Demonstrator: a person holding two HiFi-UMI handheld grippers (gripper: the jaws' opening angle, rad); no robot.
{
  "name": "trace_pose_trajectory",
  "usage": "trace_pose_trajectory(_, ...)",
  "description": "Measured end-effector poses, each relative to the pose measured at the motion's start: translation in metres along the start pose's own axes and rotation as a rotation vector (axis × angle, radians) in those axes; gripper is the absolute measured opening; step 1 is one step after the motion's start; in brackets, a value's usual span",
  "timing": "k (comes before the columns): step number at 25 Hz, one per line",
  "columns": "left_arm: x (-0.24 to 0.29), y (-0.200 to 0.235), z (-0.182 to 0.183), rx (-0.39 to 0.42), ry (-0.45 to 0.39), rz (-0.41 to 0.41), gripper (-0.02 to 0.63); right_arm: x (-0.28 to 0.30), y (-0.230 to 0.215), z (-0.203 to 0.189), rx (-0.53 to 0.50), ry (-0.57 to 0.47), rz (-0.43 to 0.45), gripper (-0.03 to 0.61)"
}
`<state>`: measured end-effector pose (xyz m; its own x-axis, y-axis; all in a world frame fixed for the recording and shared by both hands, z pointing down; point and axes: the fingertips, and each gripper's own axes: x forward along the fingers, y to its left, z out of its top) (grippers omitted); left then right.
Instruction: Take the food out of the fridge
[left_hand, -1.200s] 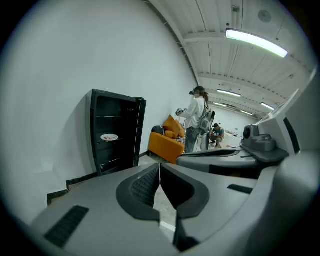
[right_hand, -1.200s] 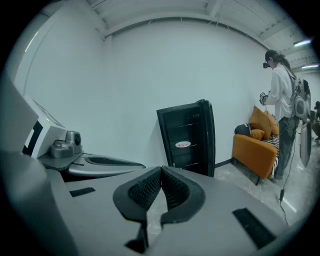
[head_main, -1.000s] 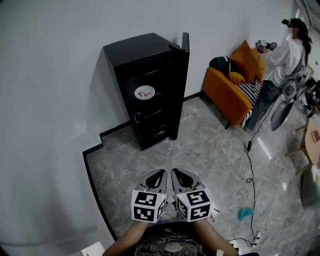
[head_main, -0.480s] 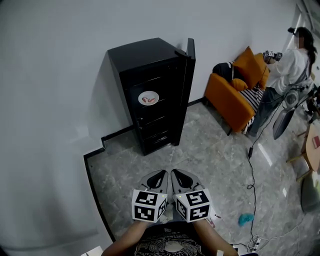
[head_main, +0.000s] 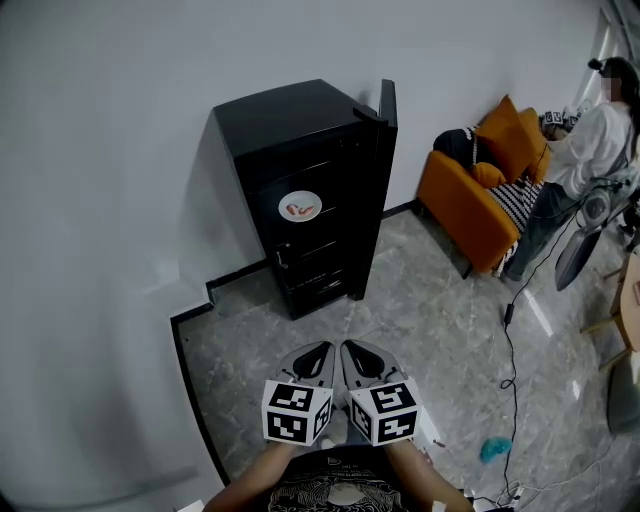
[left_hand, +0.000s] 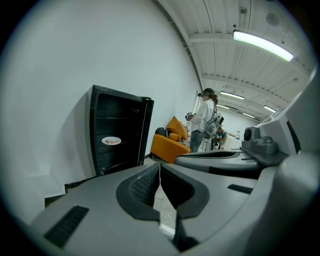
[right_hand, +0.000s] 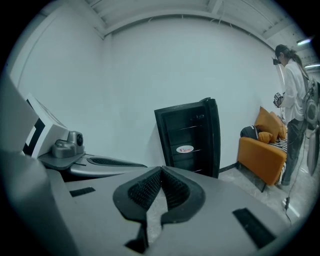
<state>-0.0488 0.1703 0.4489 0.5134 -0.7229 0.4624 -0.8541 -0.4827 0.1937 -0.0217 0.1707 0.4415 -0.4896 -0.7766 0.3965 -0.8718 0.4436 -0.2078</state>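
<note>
The left gripper (head_main: 312, 358) and right gripper (head_main: 362, 357) are hovering with jaws closed and empty, well apart from the open black fridge (head_main: 330, 150). The white plate of food (head_main: 300, 208) is sitting on its shelf and is likely to tip if pinched off-centre.

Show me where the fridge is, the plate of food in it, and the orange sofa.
fridge (head_main: 290, 115), head view, on its black top panel.
plate of food (head_main: 300, 208), head view, on the middle of the white plate.
orange sofa (head_main: 455, 200), head view, on its near side panel.
</note>
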Motion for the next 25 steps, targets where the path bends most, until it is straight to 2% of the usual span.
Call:
trace_pose_trajectory(15,0.098,0.022,0.063,-0.019,0.001,0.064,0.018,0.07,-0.085,0.056,0.023,-0.011,0.068,0.021)
trace_pose_trajectory(25,0.16,0.034,0.091,-0.055,0.017,0.112,0.018,0.112,-0.134,0.081,0.025,0.01,0.123,0.021)
